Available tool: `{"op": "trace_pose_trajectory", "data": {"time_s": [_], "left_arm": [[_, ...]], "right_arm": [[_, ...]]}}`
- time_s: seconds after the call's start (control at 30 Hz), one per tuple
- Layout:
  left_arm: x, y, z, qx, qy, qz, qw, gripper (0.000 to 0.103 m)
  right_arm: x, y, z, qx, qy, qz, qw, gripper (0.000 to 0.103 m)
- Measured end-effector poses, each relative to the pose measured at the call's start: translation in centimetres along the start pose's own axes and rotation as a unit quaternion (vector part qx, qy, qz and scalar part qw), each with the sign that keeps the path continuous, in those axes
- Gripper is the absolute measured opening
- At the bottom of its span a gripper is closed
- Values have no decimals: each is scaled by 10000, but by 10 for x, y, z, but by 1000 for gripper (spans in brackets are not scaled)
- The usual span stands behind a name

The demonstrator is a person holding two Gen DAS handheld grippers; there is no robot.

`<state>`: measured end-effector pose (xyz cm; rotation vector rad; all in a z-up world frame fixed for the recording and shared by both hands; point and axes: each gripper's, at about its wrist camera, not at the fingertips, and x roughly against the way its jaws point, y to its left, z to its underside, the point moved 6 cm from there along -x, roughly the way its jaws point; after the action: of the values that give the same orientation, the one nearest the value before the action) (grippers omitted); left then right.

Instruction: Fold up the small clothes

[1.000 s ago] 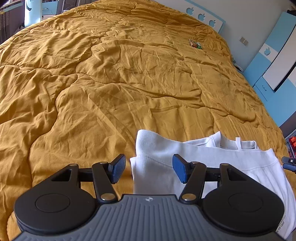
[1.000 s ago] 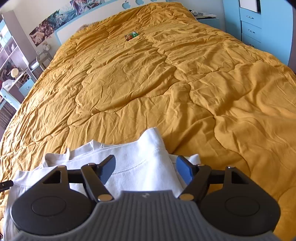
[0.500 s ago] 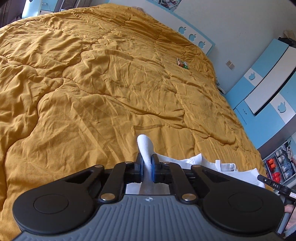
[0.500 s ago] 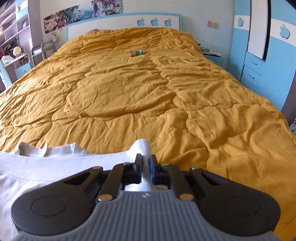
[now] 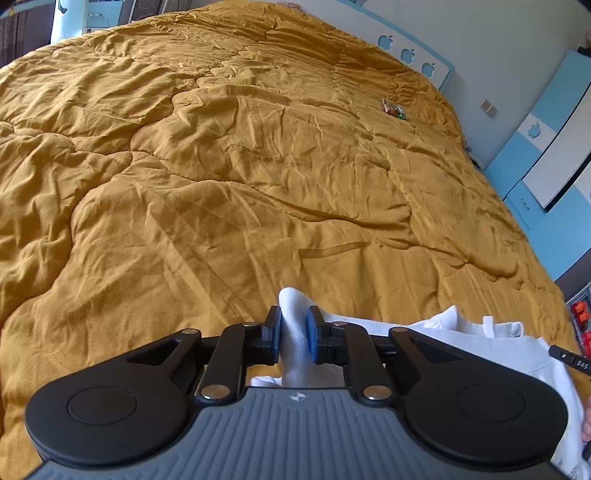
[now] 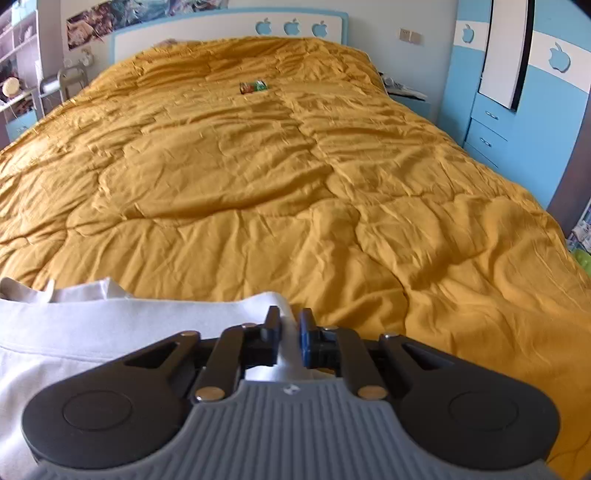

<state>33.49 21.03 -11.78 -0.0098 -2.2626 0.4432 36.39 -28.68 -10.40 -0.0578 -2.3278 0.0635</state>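
Observation:
A white garment (image 5: 480,347) lies flat at the near edge of the bed. In the left wrist view one of its corners (image 5: 291,299) stands up as a pinched fold. My left gripper (image 5: 294,325) holds that fold between its blue pads, which touch it on both sides while the jaws are opening. In the right wrist view the garment (image 6: 110,325) spreads off to the left. My right gripper (image 6: 290,325) has the garment's other near corner (image 6: 273,299) between its pads. Its jaws are also opening, with cloth filling the narrow gap.
A wrinkled mustard quilt (image 5: 221,184) covers the whole bed. A small colourful packet (image 6: 253,86) lies far up near the white and blue headboard (image 6: 221,33). A blue wardrobe (image 6: 517,129) stands to the right of the bed, shelves (image 6: 14,74) to the left.
A second ago both grippers hovered open over the garment's corners. They then closed tight on the cloth. Now both sit a little lower and their pads stand slightly wider.

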Motion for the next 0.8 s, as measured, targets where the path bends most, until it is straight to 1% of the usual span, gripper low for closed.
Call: {"op": "trace_pose_trajectory", "data": {"time_s": [0.03, 0.07, 0.1, 0.13, 0.17, 0.2, 0.27, 0.3, 0.37, 0.4, 0.43, 0.47, 0.5, 0.53, 0.57, 0.6, 0.63, 0.7, 0.73, 0.77, 0.8], "left_arm": [[3, 4, 0, -72, -54, -317, 9995, 35], [8, 8, -1, -75, -144, -604, 9980, 44], [15, 12, -3, -44, -254, -790, 9965, 45], [26, 17, -4, 6, -407, -952, 9946, 50], [38, 22, -6, 54, -563, -1040, 9930, 53], [51, 26, -6, 104, -668, -1073, 9919, 56], [76, 32, -3, 233, -759, -1046, 9913, 64], [89, 34, 0, 316, -751, -1008, 9916, 64], [116, 34, 12, 457, -772, -831, 9925, 65], [129, 35, 19, 507, -790, -790, 9925, 66], [141, 36, 28, 580, -787, -852, 9916, 67], [152, 38, 38, 667, -762, -948, 9903, 68], [161, 39, 48, 744, -737, -977, 9897, 68], [168, 40, 59, 787, -684, -922, 9903, 68], [173, 41, 69, 826, -594, -836, 9913, 68], [176, 43, 78, 876, -454, -716, 9925, 68], [177, 46, 87, 942, -274, -565, 9936, 69], [173, 52, 102, 1221, 83, -86, 9924, 69], [169, 57, 106, 1494, 250, 179, 9883, 69], [167, 62, 109, 1791, 359, 360, 9825, 69], [165, 68, 112, 2184, 404, 567, 9734, 69]], "right_arm": [[0, -3, 1, -47, 0, 141, 9999, 26], [3, -7, 1, -127, -85, 329, 9993, 39], [7, -10, 0, -163, -160, 462, 9987, 40], [14, -13, -2, -170, -255, 660, 9974, 40], [23, -16, -4, -144, -365, 841, 9957, 40], [32, -17, -6, -128, -480, 908, 9946, 40], [58, -16, -9, -193, -751, 713, 9944, 40], [68, -14, -10, -246, -849, 600, 9943, 40], [97, -2, -12, -370, -1098, 190, 9931, 40], [106, 4, -12, -396, -1181, 2, 9922, 36], [118, 16, -13, -393, -1272, -251, 9908, 26], [126, 29, -12, -348, -1301, -485, 9897, 5], [132, 43, -12, -296, -1271, -726, 9888, 0], [138, 62, -10, -272, -1230, -1049, 9865, 0], [140, 77, -8, -276, -1201, -1287, 9840, 0], [140, 88, -6, -256, -1156, -1451, 9823, 0], [138, 107, -4, -163, -1082, -1607, 9809, 0], [128, 136, 1, 35, -874, -1714, 9813, 0], [120, 149, 4, 50, -704, -1763, 9818, 0], [113, 157, 6, 1, -575, -1816, 9817, 0], [103, 166, 7, -102, -407, -1887, 9811, 0]]}}
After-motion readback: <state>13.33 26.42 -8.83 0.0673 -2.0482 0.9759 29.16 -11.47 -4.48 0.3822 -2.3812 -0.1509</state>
